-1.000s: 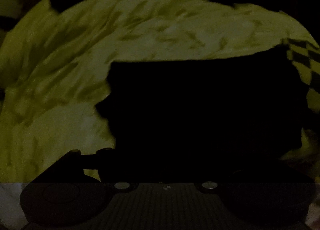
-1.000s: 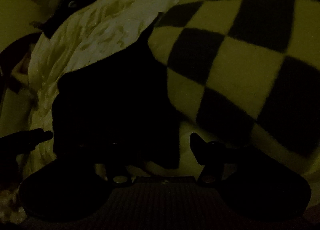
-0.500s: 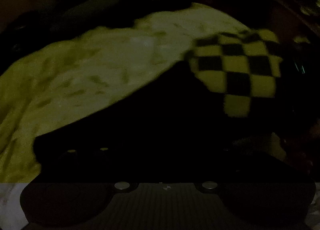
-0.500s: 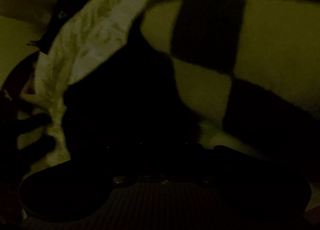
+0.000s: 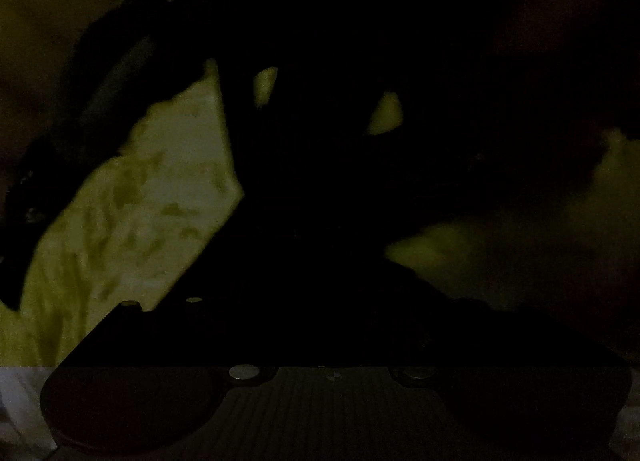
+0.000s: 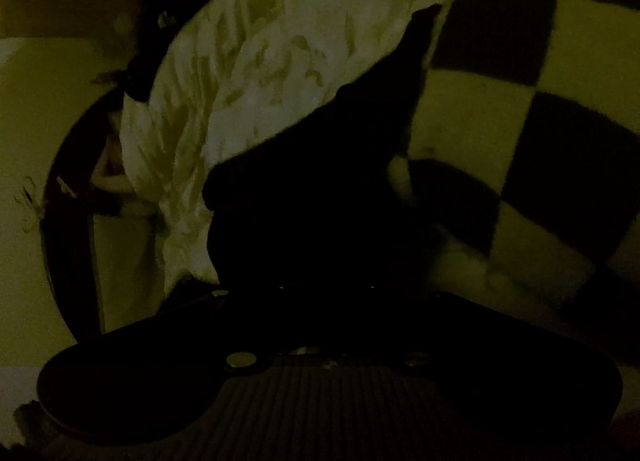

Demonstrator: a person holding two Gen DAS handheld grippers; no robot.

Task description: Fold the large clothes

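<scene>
The scene is very dark. A black garment (image 6: pixel 320 181) lies over a pale leaf-patterned sheet (image 6: pixel 260 61), beside a yellow-and-black checkered blanket (image 6: pixel 520 101). Its lower edge runs down into my right gripper (image 6: pixel 326 281), whose fingers have come together on the cloth. In the left wrist view the same black garment (image 5: pixel 360 201) fills most of the picture, and the patterned sheet (image 5: pixel 140 213) shows at the left. My left gripper (image 5: pixel 320 321) is lost in the dark against the garment, so its jaws cannot be made out.
A dark curved rim (image 6: pixel 68 221) stands off the sheet's left edge, with a pale surface beyond it. A black studded object (image 6: pixel 160 1) lies at the sheet's far end. A blurred pale patch (image 5: pixel 580 221) shows at the right of the left wrist view.
My right gripper's fingers stood apart and have come together on the black garment. The left wrist view swung and rolled, so the garment covers most of it and the checkered blanket has gone from sight.
</scene>
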